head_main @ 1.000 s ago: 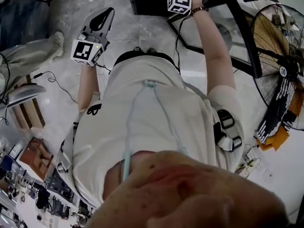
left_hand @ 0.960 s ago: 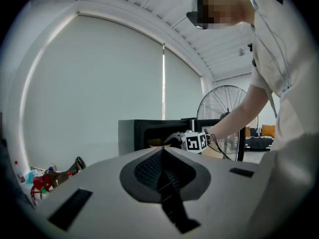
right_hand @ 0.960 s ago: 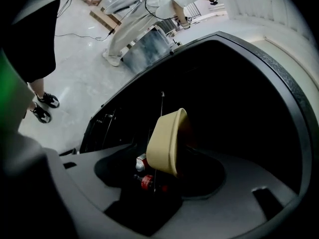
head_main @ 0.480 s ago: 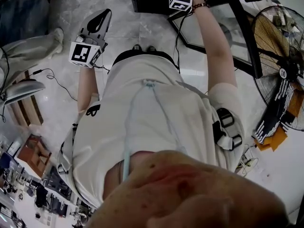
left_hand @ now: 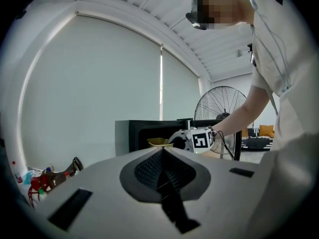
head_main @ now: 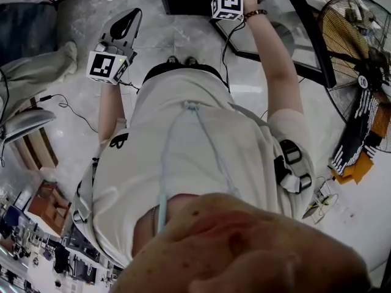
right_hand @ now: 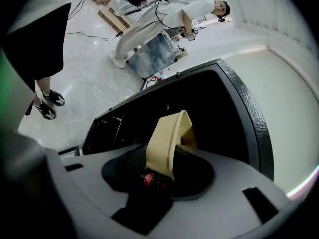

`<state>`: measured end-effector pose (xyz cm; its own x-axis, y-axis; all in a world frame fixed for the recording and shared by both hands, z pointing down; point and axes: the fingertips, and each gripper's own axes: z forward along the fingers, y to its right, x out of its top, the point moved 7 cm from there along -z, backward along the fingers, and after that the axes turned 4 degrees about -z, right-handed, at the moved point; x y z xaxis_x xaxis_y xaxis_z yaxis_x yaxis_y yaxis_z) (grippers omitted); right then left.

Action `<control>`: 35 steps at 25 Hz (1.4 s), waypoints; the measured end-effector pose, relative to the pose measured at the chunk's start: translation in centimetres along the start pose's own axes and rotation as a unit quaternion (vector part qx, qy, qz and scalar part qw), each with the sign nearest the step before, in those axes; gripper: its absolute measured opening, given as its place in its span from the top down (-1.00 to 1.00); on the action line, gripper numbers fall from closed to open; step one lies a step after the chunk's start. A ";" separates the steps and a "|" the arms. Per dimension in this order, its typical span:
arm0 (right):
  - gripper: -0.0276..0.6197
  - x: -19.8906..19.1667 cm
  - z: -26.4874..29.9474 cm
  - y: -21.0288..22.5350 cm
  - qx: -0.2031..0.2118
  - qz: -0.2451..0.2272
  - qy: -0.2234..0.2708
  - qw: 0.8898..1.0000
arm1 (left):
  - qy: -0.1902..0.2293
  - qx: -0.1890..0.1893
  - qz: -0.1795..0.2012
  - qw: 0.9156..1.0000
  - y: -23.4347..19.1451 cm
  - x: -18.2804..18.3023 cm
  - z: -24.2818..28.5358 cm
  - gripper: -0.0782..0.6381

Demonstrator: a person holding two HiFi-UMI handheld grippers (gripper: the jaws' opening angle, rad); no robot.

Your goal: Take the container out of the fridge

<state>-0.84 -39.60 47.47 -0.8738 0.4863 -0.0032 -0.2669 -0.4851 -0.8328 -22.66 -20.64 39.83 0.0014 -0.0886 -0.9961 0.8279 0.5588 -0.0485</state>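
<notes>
Right tool [right_hand: 160, 159] just closed, pinching rim of beige container [right_hand: 174, 128], centre frame at fridge [right_hand: 239, 113] mouth. Left tool [left_hand: 162, 156] closed, empty. Risk: thin-rim grip slips, container tilts, snags fridge edge.

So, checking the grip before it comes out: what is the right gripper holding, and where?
The right gripper holds the beige container by its rim; its jaws have just closed, pinching the thin wall between them.
</notes>
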 end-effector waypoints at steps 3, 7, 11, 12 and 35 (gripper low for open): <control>0.43 0.3 -1.3 -0.2 -0.003 0.000 0.006 1.000 | 0.000 -0.006 -0.001 1.000 0.5 -0.1 0.3 0.76; 0.43 0.9 -3.1 -0.7 -0.008 -0.010 0.015 1.000 | 0.000 -0.012 -0.002 1.000 1.0 -0.4 0.5 0.76; 0.43 1.4 -4.9 -1.1 -0.008 -0.014 0.029 0.999 | 0.000 -0.017 -0.004 1.000 1.5 -0.6 0.8 0.76; 0.43 1.4 -5.3 -1.2 -0.008 -0.016 0.031 0.999 | 0.000 -0.019 -0.004 1.000 1.5 -0.6 1.0 0.76; 0.43 4.9 -13.8 -2.1 -0.014 -0.041 0.090 0.995 | -0.001 -0.059 0.011 0.998 2.4 -0.1 3.6 0.76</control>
<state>1.05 -26.15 41.60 -0.7626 0.6461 -0.0319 -0.3205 -0.4203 -0.8489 -18.60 -22.28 40.12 0.0201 -0.0777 -0.9968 0.7552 0.6545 -0.0358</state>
